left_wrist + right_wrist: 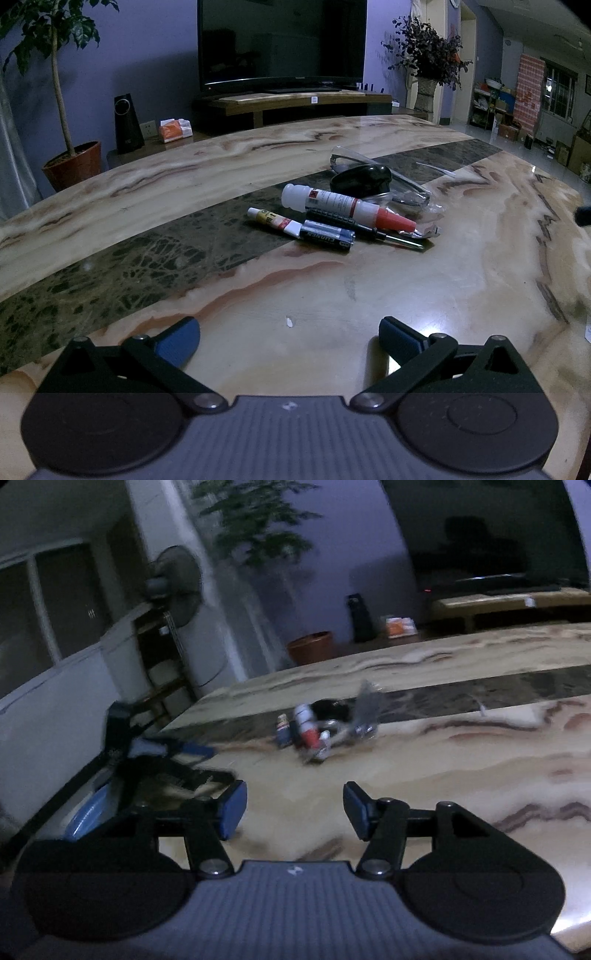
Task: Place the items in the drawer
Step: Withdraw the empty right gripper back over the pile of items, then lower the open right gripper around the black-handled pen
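The small heap of items, with the white glue bottle with an orange-red nozzle (347, 206) lying crosswise, sits mid-table on the veined marble table (369, 295), straight ahead of the left gripper (289, 338), which looks nearer. The right gripper (294, 808) views it from farther off. Both stand agape, empty.
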Tool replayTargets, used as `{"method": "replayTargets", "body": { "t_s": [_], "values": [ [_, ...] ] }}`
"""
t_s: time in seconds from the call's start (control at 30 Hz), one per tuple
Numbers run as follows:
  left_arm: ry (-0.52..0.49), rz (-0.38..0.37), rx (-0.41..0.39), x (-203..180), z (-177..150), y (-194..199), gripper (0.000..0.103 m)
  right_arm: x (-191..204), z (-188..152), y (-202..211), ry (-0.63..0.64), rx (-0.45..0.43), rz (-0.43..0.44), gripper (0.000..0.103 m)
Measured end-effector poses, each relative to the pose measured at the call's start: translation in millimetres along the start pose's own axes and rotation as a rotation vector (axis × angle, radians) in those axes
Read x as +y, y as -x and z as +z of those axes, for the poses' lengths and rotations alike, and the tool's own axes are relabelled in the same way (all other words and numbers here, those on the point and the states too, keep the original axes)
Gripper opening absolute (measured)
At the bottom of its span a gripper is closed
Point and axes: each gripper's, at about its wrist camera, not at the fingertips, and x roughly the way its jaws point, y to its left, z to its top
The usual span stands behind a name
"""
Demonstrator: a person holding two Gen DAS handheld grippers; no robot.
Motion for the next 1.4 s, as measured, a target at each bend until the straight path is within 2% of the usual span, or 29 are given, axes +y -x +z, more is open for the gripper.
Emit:
{"method": "replayTargets", "body": {
  "t_s": [0.43, 0.53, 0.6, 0.77, 0.87, 1.0, 1.4],
  "values": [
    [0.001, 0.002, 0.0, 0, 0, 0, 0.103, 51, 60, -85, 0.355, 0.046, -0.047, 0.059],
    [0.001, 0.002, 0.0, 0, 0, 0, 0.103, 46, 66, -108, 0.345, 0.069, -0.041, 0.059],
    [0.001, 0.002, 0.0, 0, 0, 0, 0.103, 42, 68, -123, 0.322, 0.087, -0.032, 0.055],
    [0.001, 0.002, 0.0, 0, 0, 0, 0.103, 46, 59, -154, 0.347, 0.153, -0.02, 0.022],
    [0.001, 0.002, 0.0, 0, 0, 0, 0.103, 51, 57, -168, 0.371, 0.165, -0.02, 0.022],
    [0.001, 0.002, 0.0, 0, 0, 0, 0.103, 49, 53, -182, 0.399, 0.175, -0.065, 0.023],
    [0.001, 0.002, 0.0, 0, 0, 0, 0.103, 35, 37, -188, 0.373, 0.237, -0.066, 0.025]
  ]
}}
